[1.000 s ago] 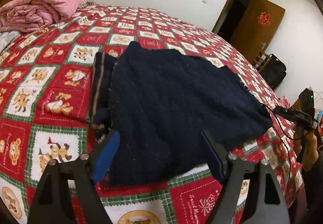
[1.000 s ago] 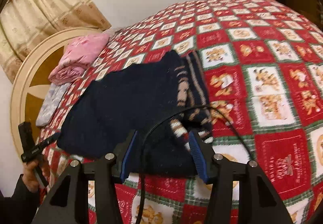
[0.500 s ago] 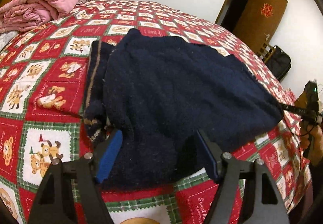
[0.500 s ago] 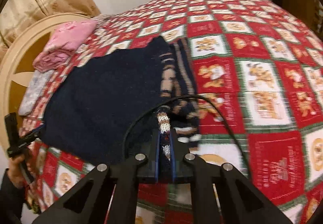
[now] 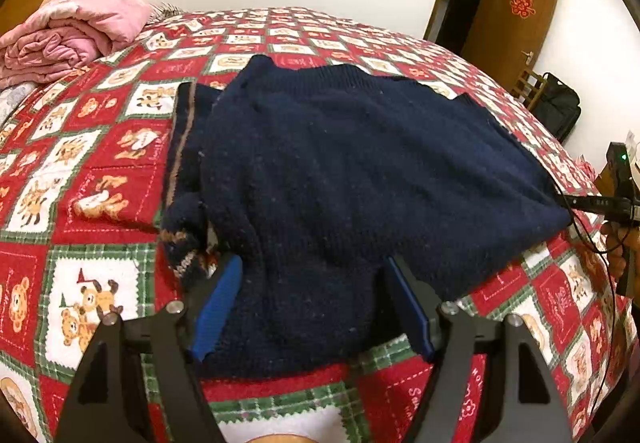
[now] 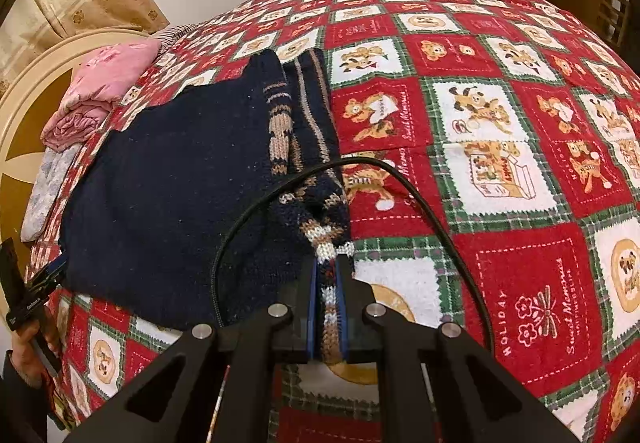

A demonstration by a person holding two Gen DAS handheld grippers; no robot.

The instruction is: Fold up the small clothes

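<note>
On the bed, right tool pinches the sweater cuff.

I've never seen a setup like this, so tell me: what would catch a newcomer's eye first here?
First, the navy sweater spread across the near part of a bed, on a loud red quilt of teddy-bear squares. Next, the right hand-held gripper, shut on the sweater's patterned cuff at the quilt's near edge, while the left hand-held gripper stands open astride the sweater's near hem. A pink blanket lies rolled up at the bed's head.
</note>
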